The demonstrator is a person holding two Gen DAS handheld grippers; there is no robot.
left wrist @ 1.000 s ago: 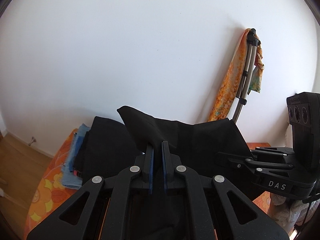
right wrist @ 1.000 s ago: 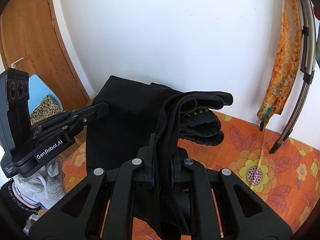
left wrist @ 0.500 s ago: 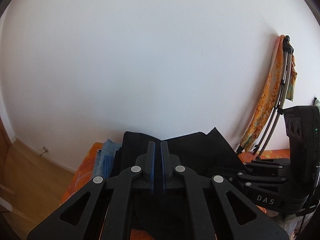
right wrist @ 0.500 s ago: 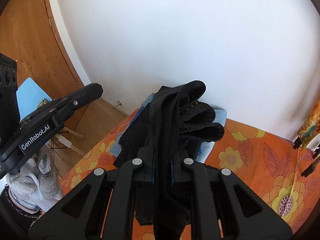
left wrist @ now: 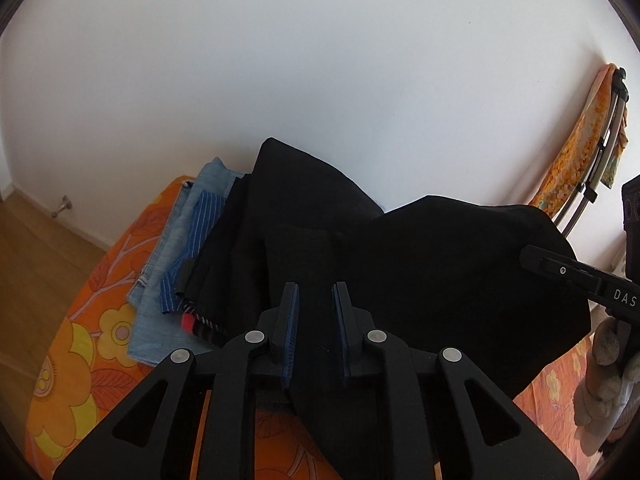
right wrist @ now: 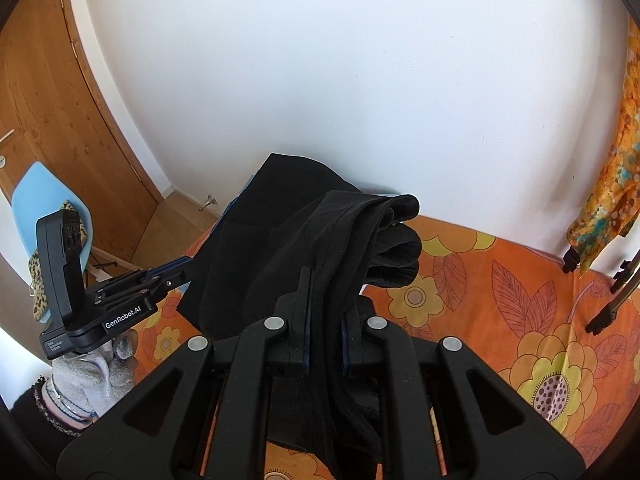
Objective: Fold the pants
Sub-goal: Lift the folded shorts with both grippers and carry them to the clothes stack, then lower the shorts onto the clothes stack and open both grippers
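Pants (right wrist: 320,240) bunch between right gripper (right wrist: 324,336) fingers; left gripper (left wrist: 314,336) fingers parted.

One black pants (left wrist: 440,264), two grippers (left wrist: 314,312) (right wrist: 324,312), one blue chair (right wrist: 36,196).

You are in a home bedroom: an orange floral bedspread (right wrist: 500,280) lies against the white wall (right wrist: 340,80), a wooden door (right wrist: 44,120) and blue chair (right wrist: 44,192) to its left.

An orange floral bedspread (right wrist: 500,300) carries folded clothes (left wrist: 188,248) and black pants (left wrist: 420,264).
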